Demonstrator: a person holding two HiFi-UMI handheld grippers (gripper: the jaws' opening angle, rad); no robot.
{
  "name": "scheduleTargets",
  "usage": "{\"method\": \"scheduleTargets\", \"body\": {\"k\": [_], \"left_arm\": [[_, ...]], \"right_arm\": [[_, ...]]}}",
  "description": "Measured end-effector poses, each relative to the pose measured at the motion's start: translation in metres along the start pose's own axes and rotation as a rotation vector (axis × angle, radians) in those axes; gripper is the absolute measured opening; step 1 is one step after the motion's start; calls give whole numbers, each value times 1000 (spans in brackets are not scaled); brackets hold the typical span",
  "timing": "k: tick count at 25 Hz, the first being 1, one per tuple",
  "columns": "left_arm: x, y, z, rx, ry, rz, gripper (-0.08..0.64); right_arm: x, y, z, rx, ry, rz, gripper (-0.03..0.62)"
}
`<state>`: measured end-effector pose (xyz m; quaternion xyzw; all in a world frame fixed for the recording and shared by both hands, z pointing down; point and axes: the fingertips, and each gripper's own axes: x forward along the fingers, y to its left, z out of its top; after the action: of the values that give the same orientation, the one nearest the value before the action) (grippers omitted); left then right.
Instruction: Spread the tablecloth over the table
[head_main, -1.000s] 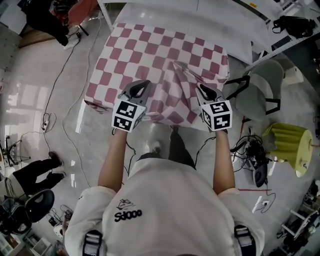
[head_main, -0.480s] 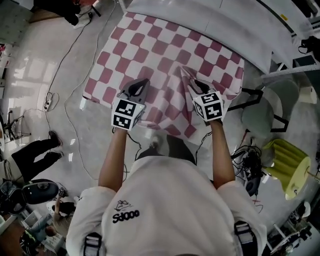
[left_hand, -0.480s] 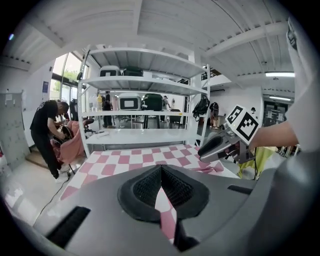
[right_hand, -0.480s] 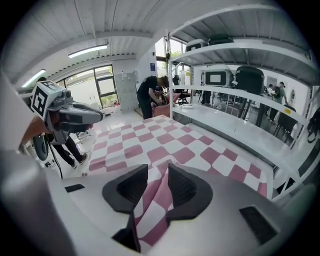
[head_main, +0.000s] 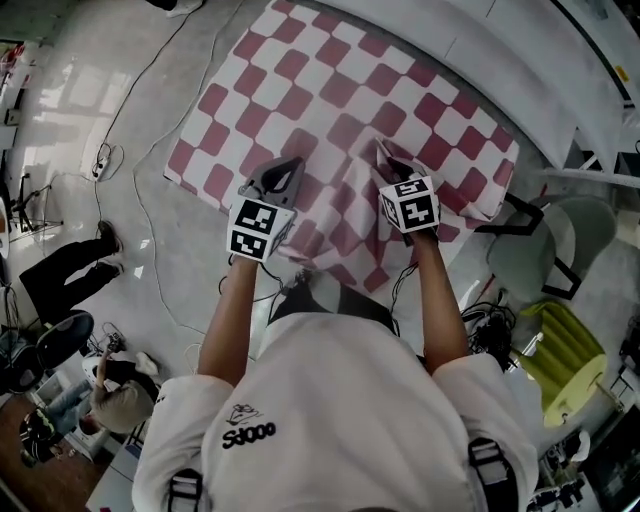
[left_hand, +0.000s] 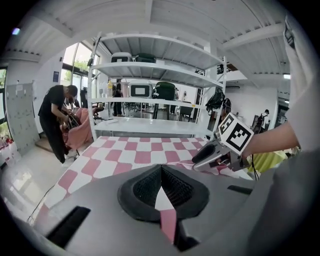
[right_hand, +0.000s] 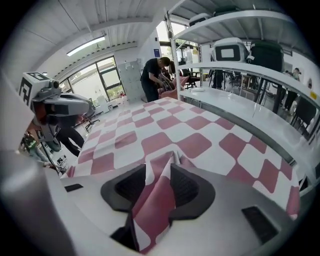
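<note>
Mostly the checkered tablecloth (head_main: 330, 90) drapes the hidden surface, near edge rucked. Left claw (head_main: 287, 170) is clamped on the hem. Right claw (head_main: 393, 168) has just been opening, its jaws apart around a loose fold. Released there, that ridge may remain, and one-sided pulling could skew it.

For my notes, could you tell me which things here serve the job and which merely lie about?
Job: checked tablecloth; left gripper, shut on it; right gripper, jaws just opening, cloth fold between them.
Lying about: grey chair; yellow-green chair; floor cables; white bench.
</note>
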<state>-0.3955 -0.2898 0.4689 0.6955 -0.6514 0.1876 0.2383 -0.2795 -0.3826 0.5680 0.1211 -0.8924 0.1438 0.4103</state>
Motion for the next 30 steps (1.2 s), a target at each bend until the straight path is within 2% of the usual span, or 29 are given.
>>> {"method": "scheduleTargets", "body": {"k": [4, 9, 12, 15, 21, 30], "left_arm": [[9, 1, -11, -14, 19, 5, 28], [12, 5, -19, -26, 30, 7, 28], [9, 5, -24, -28, 34, 6, 28], [5, 4, -25, -26, 29, 0, 28], [-14, -3, -23, -10, 1, -21, 28], [-55, -32, -17, 37, -54, -101, 28]], "right_arm": [[21, -12, -9, 12, 30, -13, 178], [37, -15, -18, 12, 69, 11, 171], [39, -15, -20, -22, 77, -12, 59], [35, -18, -19, -18, 75, -16, 29], [3, -14, -10, 3, 36, -31, 26], [-83, 7, -17, 2, -22, -161, 26]]}}
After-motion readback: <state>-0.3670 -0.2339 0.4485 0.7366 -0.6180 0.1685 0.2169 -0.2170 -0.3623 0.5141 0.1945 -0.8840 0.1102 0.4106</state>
